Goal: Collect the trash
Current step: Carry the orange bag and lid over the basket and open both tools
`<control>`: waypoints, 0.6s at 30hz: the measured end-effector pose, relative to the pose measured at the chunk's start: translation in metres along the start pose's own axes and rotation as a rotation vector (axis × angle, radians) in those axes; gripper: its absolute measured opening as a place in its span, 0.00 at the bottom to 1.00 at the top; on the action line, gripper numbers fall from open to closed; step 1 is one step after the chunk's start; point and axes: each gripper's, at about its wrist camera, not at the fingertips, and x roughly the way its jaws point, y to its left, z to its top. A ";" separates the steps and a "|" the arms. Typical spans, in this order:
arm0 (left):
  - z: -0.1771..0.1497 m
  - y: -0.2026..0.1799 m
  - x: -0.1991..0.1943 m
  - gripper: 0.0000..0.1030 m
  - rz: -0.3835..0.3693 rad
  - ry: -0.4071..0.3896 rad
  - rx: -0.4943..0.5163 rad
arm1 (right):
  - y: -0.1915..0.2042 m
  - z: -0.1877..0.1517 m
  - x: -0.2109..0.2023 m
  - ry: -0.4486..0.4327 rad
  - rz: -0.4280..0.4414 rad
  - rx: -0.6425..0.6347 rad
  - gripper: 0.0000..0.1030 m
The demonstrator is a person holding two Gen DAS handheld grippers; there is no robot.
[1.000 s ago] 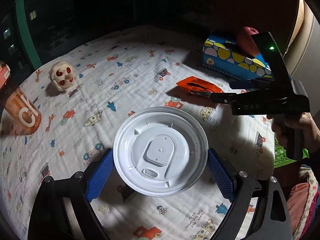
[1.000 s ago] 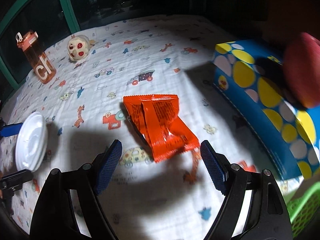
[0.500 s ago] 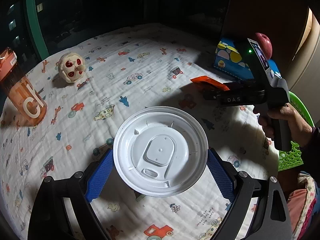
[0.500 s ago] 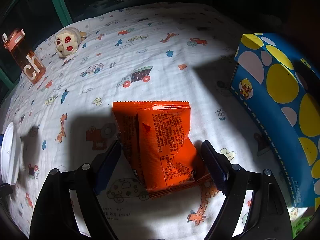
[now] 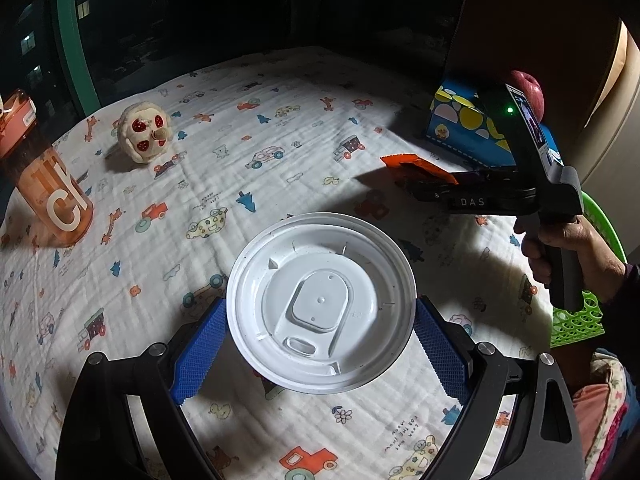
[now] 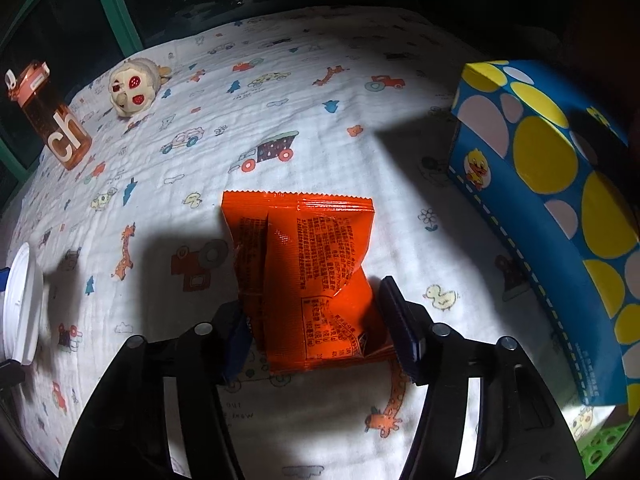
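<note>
Only the left view shows the green basket [image 5: 576,320] — and an apple [image 5: 526,86].

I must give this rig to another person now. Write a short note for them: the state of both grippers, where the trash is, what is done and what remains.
Left gripper: shut on the white lid, held above the blanket.
Right gripper: jaws have just been closing around the orange wrapper, which lies on the blanket beside the blue box; pads look pressed on it.
Done: both pieces gripped.
Left: lift the wrapper, drop both, probably in the green basket.
</note>
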 end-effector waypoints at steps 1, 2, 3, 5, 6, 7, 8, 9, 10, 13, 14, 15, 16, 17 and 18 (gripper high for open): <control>0.000 -0.001 -0.001 0.86 0.002 -0.002 0.003 | 0.000 -0.002 -0.002 -0.004 0.006 0.007 0.55; 0.000 -0.002 -0.002 0.86 0.001 -0.003 0.005 | 0.000 -0.004 -0.005 -0.009 0.012 0.010 0.52; 0.000 -0.003 -0.003 0.86 0.002 -0.004 0.006 | 0.000 -0.005 -0.007 -0.010 0.016 0.012 0.52; 0.000 -0.006 -0.005 0.86 0.000 -0.006 0.006 | 0.002 -0.010 -0.013 -0.020 0.021 0.017 0.51; 0.000 -0.007 -0.007 0.86 -0.001 -0.009 0.006 | 0.003 -0.012 -0.016 -0.027 0.028 0.019 0.50; 0.000 -0.009 -0.008 0.86 0.000 -0.011 0.007 | 0.003 -0.014 -0.021 -0.033 0.033 0.022 0.50; 0.000 -0.011 -0.009 0.86 -0.002 -0.013 0.009 | 0.004 -0.016 -0.025 -0.039 0.034 0.022 0.50; 0.000 -0.013 -0.010 0.86 -0.003 -0.015 0.010 | 0.005 -0.018 -0.029 -0.044 0.034 0.023 0.47; 0.000 -0.015 -0.012 0.86 -0.004 -0.018 0.011 | 0.006 -0.021 -0.034 -0.047 0.037 0.022 0.46; 0.000 -0.021 -0.015 0.86 -0.015 -0.025 0.012 | 0.008 -0.027 -0.053 -0.066 0.035 0.026 0.46; 0.000 -0.024 -0.017 0.86 -0.019 -0.029 0.016 | 0.009 -0.029 -0.058 -0.074 0.033 0.025 0.46; 0.000 -0.027 -0.018 0.86 -0.019 -0.033 0.020 | 0.010 -0.031 -0.064 -0.082 0.030 0.024 0.46; 0.000 -0.029 -0.020 0.86 -0.023 -0.037 0.021 | 0.010 -0.034 -0.071 -0.091 0.029 0.024 0.46; 0.000 -0.031 -0.022 0.86 -0.029 -0.041 0.021 | 0.011 -0.038 -0.078 -0.100 0.028 0.029 0.46; 0.000 -0.034 -0.024 0.86 -0.035 -0.046 0.024 | 0.010 -0.040 -0.083 -0.106 0.028 0.034 0.46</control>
